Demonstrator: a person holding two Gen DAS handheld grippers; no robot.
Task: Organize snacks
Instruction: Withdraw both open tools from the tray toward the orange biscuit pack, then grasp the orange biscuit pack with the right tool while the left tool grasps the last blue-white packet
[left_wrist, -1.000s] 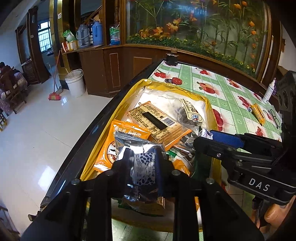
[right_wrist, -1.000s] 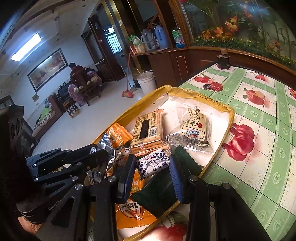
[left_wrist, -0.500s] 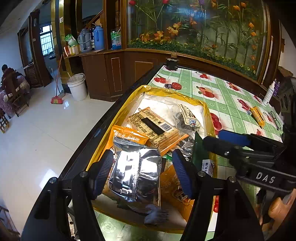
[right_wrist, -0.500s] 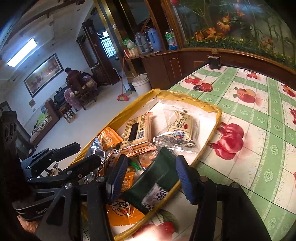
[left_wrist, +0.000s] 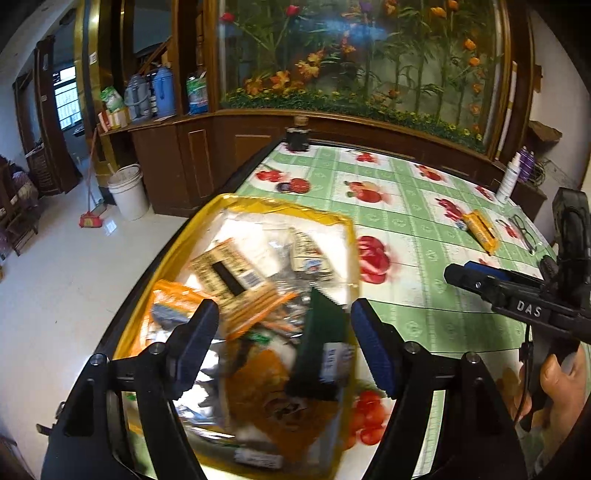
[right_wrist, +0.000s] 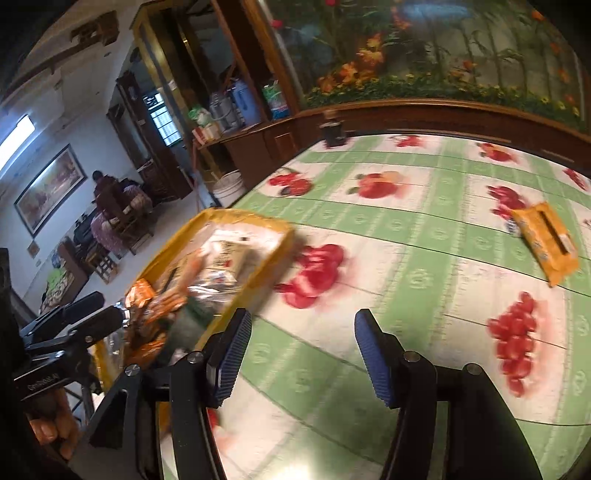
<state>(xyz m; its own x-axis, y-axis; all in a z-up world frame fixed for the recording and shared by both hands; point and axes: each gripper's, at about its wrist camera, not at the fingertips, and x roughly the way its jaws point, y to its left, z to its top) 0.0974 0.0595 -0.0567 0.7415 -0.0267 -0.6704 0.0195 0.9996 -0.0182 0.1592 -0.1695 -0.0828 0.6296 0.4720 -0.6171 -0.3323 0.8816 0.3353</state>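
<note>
A yellow tray at the table's left edge holds several snack packets: a tan barcode pack, a silver foil pack, a dark green pack and orange packs. My left gripper is open and empty above the tray's near end. My right gripper is open and empty over the green tablecloth, to the right of the tray. It also shows in the left wrist view. An orange snack pack lies alone on the cloth at the right.
The table has a green fruit-print cloth. A dark jar stands at its far edge, a white bottle and glasses at the far right. A wooden cabinet with a flower mural runs behind. The floor drops off at the left.
Both grippers opened and let their packets fall into the tray. The right gripper then swung right, away from the tray, out over the cloth. The left gripper drew back a little.
</note>
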